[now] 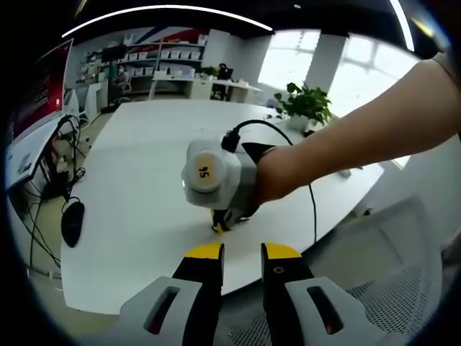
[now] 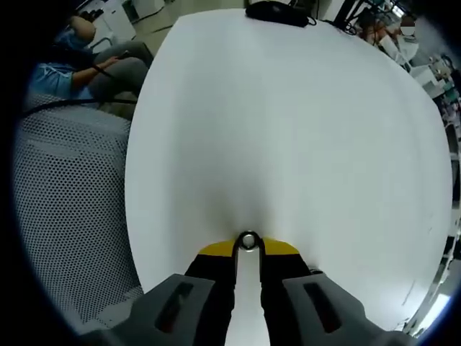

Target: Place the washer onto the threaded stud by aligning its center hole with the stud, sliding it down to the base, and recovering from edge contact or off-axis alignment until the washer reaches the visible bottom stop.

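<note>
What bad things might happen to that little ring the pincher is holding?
The right gripper pinches the washer only at its very tips, so the washer might slip out and roll across the white table. It also seems held low over the table, so it might bump the top. I can't see a stud here, so lining it up could go wrong.

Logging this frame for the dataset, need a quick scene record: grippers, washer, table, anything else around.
right gripper: down at the white table, jaws closed on the washer at their tips
washer: small metal ring, hole visible, held at the table surface
left gripper: jaws a little apart, holding nothing, back at the table's near edge
stud: cannot tell; none seen in either view
other items: black mouse, potted plant, mesh chair
</note>
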Available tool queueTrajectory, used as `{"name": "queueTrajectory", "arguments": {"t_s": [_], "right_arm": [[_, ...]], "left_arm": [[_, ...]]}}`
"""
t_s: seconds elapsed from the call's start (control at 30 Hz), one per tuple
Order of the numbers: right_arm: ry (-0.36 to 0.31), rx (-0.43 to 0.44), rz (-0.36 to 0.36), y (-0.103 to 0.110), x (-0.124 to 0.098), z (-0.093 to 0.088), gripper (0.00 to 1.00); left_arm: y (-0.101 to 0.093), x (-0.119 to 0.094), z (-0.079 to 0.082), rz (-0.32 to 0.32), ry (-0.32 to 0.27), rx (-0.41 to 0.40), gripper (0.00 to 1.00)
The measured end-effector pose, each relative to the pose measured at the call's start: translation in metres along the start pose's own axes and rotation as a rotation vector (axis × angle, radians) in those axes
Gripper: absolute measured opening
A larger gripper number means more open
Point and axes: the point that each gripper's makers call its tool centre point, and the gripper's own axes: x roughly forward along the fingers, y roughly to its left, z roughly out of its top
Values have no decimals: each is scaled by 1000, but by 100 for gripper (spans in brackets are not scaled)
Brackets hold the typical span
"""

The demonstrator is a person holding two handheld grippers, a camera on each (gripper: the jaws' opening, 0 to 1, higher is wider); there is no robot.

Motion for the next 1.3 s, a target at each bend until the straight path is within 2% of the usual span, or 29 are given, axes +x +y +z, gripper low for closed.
{"name": "queueTrajectory", "arguments": {"t_s": [0.27,0.43,0.63,1.07,1.3], "right_arm": [[-24,52,0,-1,1,1,13],[-80,153,11,-2,0,-2,13],[-89,179,18,-2,-1,-3,13],[-138,208,3,0,-17,-8,13],[-200,296,-2,2,-32,-21,13]], "left_arm": [[-1,0,-1,-4,7,7,18],[-2,0,-2,-7,11,10,18],[-2,1,-2,-10,14,13,18],[-4,1,-4,-19,23,18,18],[-7,2,-6,-33,35,25,18]]}}
